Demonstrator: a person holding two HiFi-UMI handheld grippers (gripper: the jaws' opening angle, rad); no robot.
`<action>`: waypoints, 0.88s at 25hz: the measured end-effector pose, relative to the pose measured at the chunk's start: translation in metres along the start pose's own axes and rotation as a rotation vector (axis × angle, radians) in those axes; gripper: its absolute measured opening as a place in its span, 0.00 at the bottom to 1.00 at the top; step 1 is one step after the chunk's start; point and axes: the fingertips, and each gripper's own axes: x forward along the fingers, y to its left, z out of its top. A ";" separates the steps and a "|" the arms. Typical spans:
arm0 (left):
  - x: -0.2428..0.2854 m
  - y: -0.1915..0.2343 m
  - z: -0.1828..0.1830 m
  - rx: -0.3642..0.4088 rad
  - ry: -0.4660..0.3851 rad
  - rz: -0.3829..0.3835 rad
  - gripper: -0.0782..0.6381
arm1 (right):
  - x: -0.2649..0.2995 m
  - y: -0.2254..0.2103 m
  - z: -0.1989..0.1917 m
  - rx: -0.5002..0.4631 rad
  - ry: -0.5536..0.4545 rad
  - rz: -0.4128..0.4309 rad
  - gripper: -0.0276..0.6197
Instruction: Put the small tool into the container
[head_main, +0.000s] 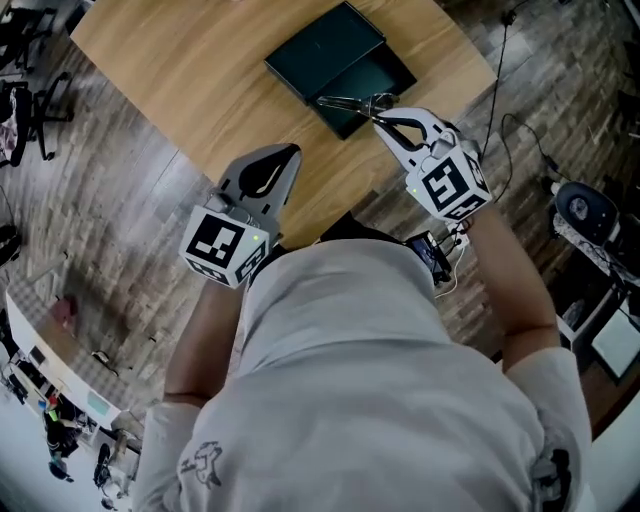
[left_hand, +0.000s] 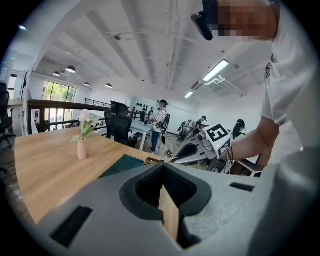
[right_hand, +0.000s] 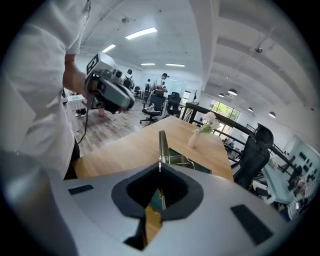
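Progress looks late: my right gripper (head_main: 385, 118) is clamped on the small tool (head_main: 350, 101), poised over the open container (head_main: 398, 68) on the bench (head_main: 180, 60), not yet released. My left gripper (head_main: 288, 152) is closed and empty.

Head view: above the person, steeply down on the light wooden table (head_main: 200, 70) (shoulders fill the foreground).
Left gripper view: behind the left gripper (left_hand: 162, 169), nearly level over the tabletop toward the right gripper (left_hand: 176, 157).
Right gripper view: close behind its pinched slim silver metal tool (right_hand: 161, 145), tilted down the table.
Shared: flat dark green box (head_main: 325, 50) in all three; small pink vase (left_hand: 81, 149), seemingly, in both gripper views.
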 end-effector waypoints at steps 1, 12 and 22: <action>0.004 0.000 -0.002 -0.005 0.005 0.002 0.12 | 0.004 -0.002 -0.006 -0.031 0.019 0.011 0.06; 0.047 0.013 -0.032 -0.068 0.053 0.034 0.12 | 0.052 -0.016 -0.068 -0.283 0.189 0.148 0.06; 0.060 0.029 -0.056 -0.108 0.075 0.058 0.12 | 0.107 -0.010 -0.107 -0.454 0.335 0.212 0.06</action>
